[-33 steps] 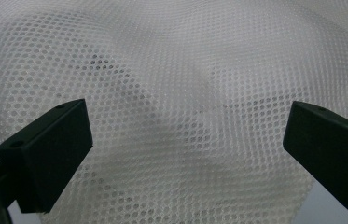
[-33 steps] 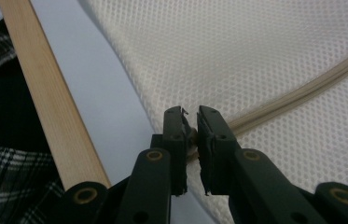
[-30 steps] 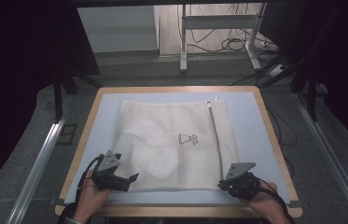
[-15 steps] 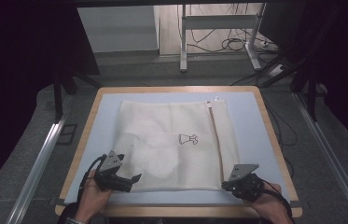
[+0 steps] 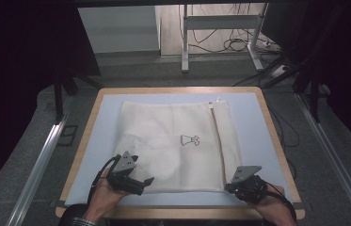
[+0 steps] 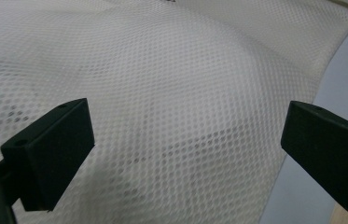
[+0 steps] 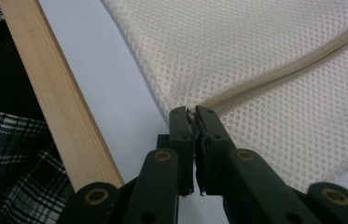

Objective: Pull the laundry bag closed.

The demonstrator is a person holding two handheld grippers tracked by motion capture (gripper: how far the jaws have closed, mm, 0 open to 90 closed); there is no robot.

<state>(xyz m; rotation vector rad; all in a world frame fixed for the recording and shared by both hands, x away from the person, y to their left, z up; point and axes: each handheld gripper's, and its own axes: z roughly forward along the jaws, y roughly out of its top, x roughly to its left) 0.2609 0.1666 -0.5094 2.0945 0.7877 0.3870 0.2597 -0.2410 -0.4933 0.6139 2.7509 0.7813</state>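
Right gripper view: right claw (image 7: 191, 116) pinches mesh bag (image 7: 274, 56) edge at zipper (image 7: 293, 67).

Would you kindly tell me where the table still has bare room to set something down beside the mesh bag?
Bare blue mat runs left of the mesh bag, between it and the wooden rim. A narrower strip lies right of the bag, another along the far edge. The near edge is crowded: the left hand-held gripper and right hand-held gripper work there.
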